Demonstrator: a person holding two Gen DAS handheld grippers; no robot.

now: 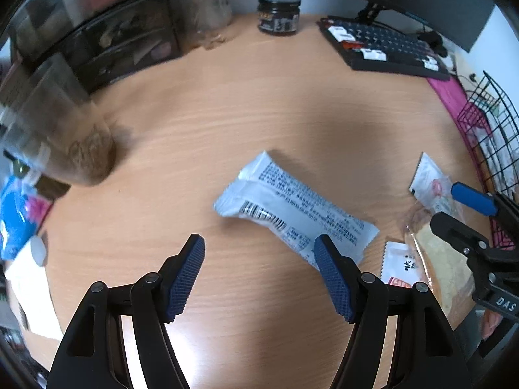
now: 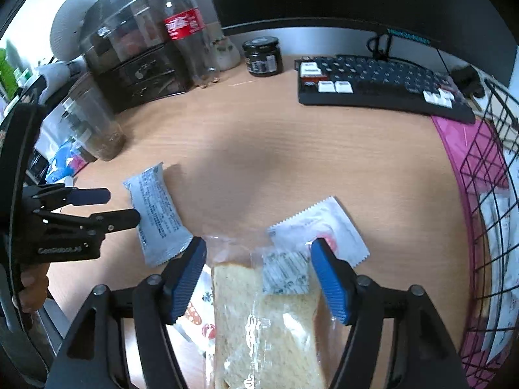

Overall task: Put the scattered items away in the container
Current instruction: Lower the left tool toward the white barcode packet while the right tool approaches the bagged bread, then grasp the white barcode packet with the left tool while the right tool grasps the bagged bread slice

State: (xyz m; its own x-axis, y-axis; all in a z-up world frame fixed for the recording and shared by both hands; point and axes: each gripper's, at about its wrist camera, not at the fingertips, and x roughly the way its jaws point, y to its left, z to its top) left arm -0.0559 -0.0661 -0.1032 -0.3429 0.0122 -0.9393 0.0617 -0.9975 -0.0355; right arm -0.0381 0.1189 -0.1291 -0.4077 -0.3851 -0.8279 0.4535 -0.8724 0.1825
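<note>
Although both sets of fingers stand wide open and empty, the right gripper [image 2: 258,275] straddles the bagged bread slice [image 2: 266,321] on the worktop [image 2: 292,162], with the wire basket [image 2: 486,175] well off its right finger. Judged light, soft, crushable, in slippery film: grip gently across the middle. The left gripper [image 1: 259,272] hovers just short of the white snack packet [image 1: 292,214].

I am seeing bare desk [image 2: 292,149] lying open mid-table, between the keyboard [image 2: 382,87] at the back and the packets in front. My left gripper [image 1: 259,272] is spreading its jaws over the white snack packet [image 1: 292,207]; my right gripper [image 2: 258,275] is straddling the bagged bread [image 2: 259,324]. The wire basket [image 2: 493,178] is walling the right edge; the drawer unit [image 2: 136,74], cola bottle [image 2: 185,32] and dark jar [image 2: 262,56] are crowding the back left.
</note>
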